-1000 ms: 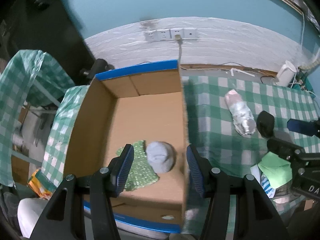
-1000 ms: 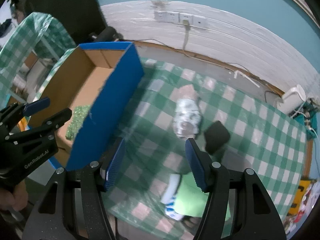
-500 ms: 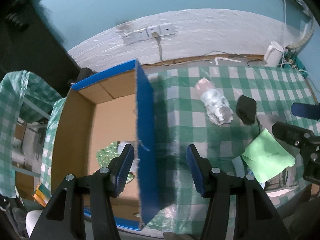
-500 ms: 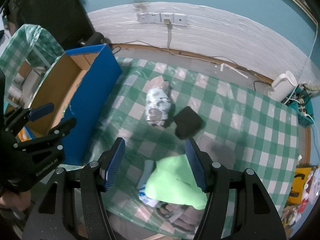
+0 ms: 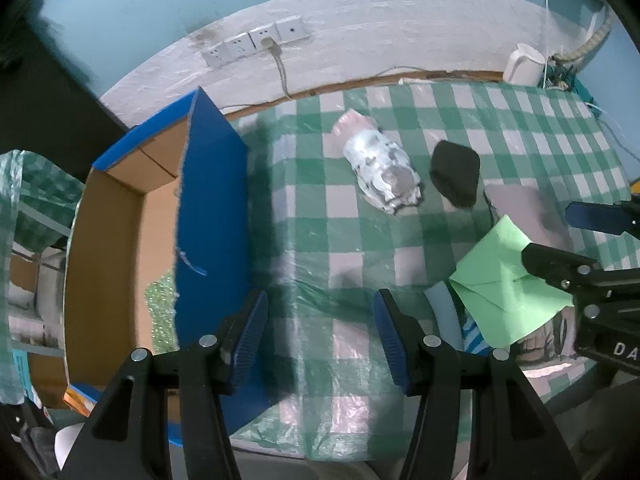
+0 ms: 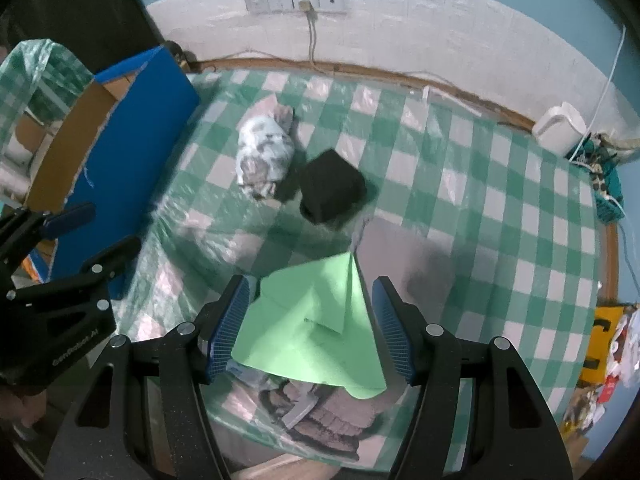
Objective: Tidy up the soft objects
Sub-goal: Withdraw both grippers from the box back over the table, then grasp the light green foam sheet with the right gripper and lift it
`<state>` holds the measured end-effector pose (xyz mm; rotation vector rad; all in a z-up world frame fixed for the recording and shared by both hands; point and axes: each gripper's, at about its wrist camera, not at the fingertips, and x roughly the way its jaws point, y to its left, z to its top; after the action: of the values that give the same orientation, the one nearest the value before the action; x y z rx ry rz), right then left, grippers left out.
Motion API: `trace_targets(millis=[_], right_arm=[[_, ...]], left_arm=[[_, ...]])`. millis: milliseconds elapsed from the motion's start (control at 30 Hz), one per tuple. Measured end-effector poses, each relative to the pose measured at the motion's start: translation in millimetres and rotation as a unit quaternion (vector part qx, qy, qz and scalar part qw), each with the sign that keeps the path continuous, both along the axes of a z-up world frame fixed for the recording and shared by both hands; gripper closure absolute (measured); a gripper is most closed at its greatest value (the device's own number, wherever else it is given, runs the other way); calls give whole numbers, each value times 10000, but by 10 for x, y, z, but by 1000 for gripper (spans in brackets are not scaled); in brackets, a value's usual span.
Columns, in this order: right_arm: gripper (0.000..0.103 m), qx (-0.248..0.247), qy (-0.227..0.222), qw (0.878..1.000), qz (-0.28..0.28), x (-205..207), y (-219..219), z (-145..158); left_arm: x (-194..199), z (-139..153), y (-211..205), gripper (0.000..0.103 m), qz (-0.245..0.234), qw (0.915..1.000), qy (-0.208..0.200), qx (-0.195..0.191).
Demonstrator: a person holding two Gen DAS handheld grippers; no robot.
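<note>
The box [image 5: 212, 216] sits at the table's left edge, blue outside, plain cardboard inside. From the left wrist view only a sliver of its floor shows past the near wall, with a bit of glittery green stuff [image 5: 162, 312] lying in there; whatever else is in it is hidden. The right wrist view sees the box [image 6: 132, 136] from further off and gets none of the inside.

Out on the checked cloth [image 5: 520, 128] lie a white-grey bundle [image 5: 382, 170] and, just beside it, a black pouch [image 5: 456, 172]. Nearer the front edge a green sheet [image 6: 316, 324] tops a small pile; the right view shows grey fabric [image 6: 328, 412] poking out under it, while the left view catches a blue-striped bit [image 5: 470, 330] on the pile's left.

Left gripper [image 5: 318, 336] is spread wide, holding nothing, over the cloth just right of the box. Right gripper [image 6: 310, 330] is wide too, its fingers either side of the green sheet, not pinching it.
</note>
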<state>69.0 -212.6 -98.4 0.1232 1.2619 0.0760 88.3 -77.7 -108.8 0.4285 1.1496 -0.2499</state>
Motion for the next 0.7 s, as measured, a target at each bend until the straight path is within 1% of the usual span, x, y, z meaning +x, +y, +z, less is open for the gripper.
trace_targets(millis=[167,400,433,533,700], right_arm=[[38,-13,204,9998,30,9,24,-181],[38,-108,405,9991,65,33,60,-390],[38,-124,431,9990,76,38,63,-412],[38,-175,500,9985,94,55,81,-478],[38,-277,621,9976,107,82,113,-613]], left_arm=[[-5,-146,-49,47,-64,9998,140,97],[37,-324,-35,47,15,9989,472,65],[44,-343,-32,47,40,9988,473,112],[59,-387,-29,47,55,9984,563,90],[63,-435,-56,47,25,9981,593,140]])
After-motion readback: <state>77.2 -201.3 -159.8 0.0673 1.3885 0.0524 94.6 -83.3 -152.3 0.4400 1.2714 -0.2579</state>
